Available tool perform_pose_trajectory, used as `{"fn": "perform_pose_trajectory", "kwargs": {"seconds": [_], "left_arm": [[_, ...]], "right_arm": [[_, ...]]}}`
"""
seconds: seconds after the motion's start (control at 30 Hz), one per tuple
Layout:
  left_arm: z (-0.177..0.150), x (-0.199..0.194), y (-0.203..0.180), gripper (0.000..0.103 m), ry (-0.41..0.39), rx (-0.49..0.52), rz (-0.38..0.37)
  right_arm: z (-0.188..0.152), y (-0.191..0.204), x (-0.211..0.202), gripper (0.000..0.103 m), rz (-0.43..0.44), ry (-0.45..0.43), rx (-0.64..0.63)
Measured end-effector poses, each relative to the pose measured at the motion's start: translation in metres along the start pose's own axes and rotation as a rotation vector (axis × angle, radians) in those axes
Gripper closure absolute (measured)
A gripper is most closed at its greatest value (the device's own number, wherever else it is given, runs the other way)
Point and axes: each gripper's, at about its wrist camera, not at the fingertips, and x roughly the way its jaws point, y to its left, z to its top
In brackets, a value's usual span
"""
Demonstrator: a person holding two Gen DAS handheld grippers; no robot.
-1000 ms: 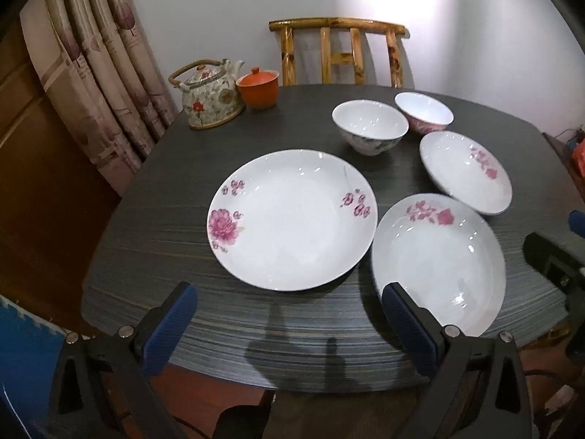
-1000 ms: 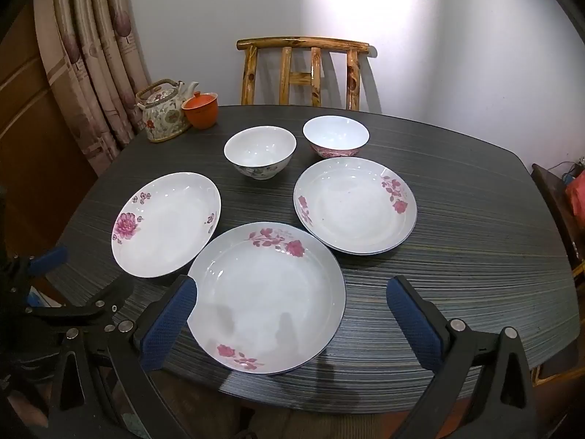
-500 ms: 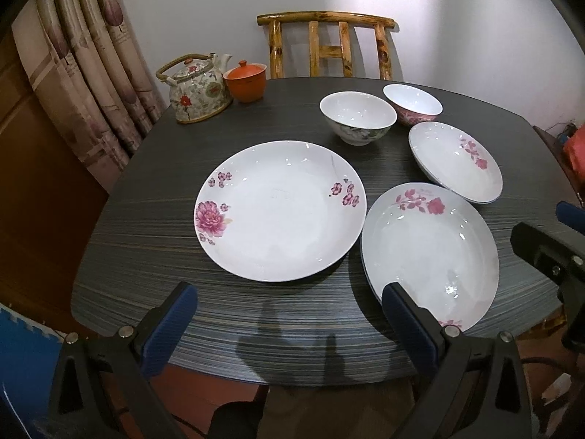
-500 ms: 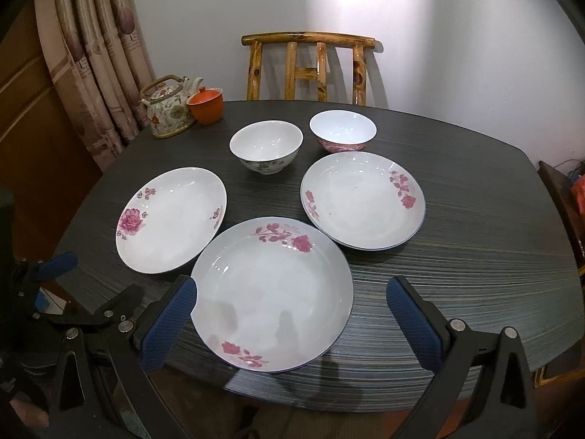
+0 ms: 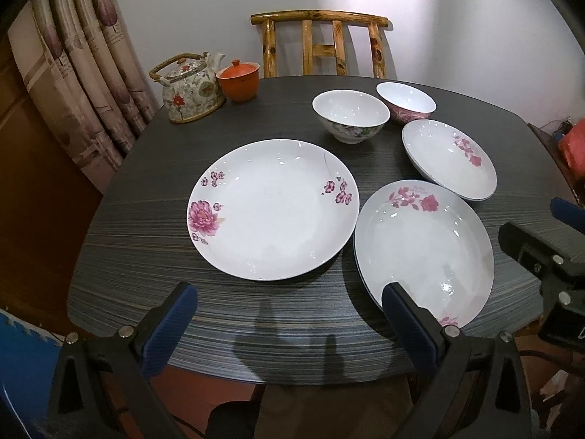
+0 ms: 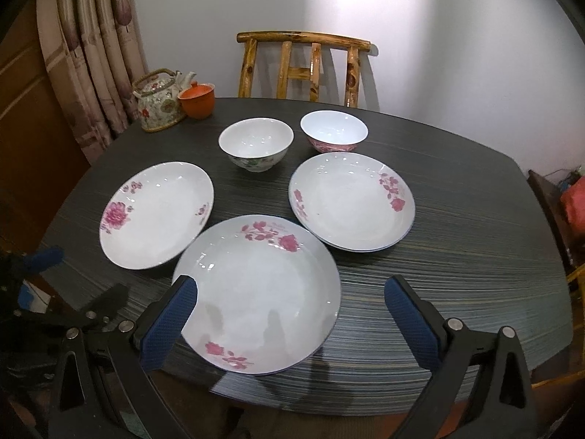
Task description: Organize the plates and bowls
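While both of your grippers hover empty at the table's near edge: three plates, two bowls.
Left gripper and right gripper gape wide. Peony plate near-left, rose plate near-centre, third plate behind it; white bowl and pink bowl toward the far edge.

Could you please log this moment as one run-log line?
left gripper: open | right gripper: open | plates: unstacked | bowls: apart

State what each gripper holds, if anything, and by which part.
Nothing is held. The left gripper and right gripper are both open, short of the plates.
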Motion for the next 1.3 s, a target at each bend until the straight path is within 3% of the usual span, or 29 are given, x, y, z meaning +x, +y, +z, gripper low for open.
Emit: {"fn": "perform_pose_trajectory", "kwargs": {"seconds": [0.5,1.3], "left_arm": [[-0.0004,-0.0062,-0.0035,0.000,-0.028,0.017,-0.014],[-0.0024,0.0016,-0.0068,0.000,0.009,0.034,-0.010]], "right_arm": [[-0.0001,-0.0008,-0.0046,0.005,0.046,-0.020,0.021],[-0.0023,0.0005,-0.0030,0.005,0.062,0.000,0.018]]}}
